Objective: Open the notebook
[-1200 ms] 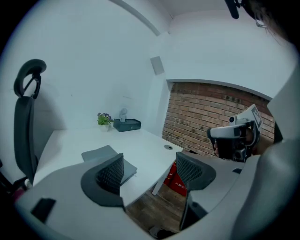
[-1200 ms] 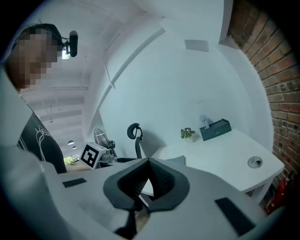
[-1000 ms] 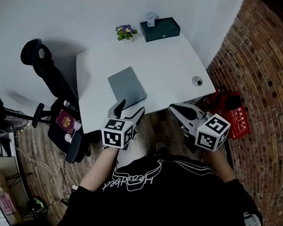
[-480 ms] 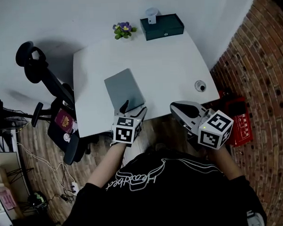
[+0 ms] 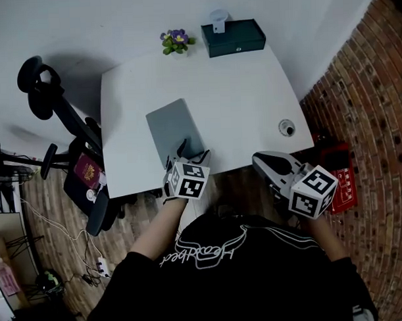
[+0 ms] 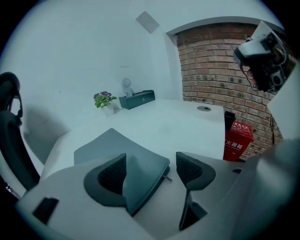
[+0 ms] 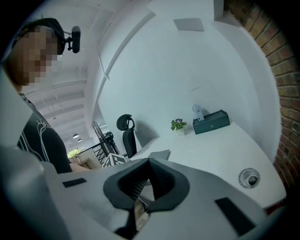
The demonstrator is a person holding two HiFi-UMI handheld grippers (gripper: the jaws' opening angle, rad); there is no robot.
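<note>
A closed grey notebook (image 5: 174,128) lies on the white table (image 5: 245,96), towards its near left side. My left gripper (image 5: 192,153) is at the notebook's near right corner. In the left gripper view that corner of the notebook (image 6: 136,159) sits between the spread jaws of the left gripper (image 6: 150,166), which is open; whether a pad touches it is unclear. My right gripper (image 5: 265,162) hovers at the table's front edge, right of the notebook, and is shut on nothing (image 7: 149,174). The right gripper view shows the notebook (image 7: 159,153) beyond its jaws.
A dark green box (image 5: 233,38), a small white object (image 5: 216,21) and a potted flower (image 5: 177,41) stand along the table's far edge. A round cable port (image 5: 287,127) is at the right. An office chair (image 5: 58,115) stands left, a red box (image 5: 338,178) and brick wall right.
The left gripper has moved forward over the table's edge to the notebook's near corner. The right gripper has shifted slightly right and stays shut.
</note>
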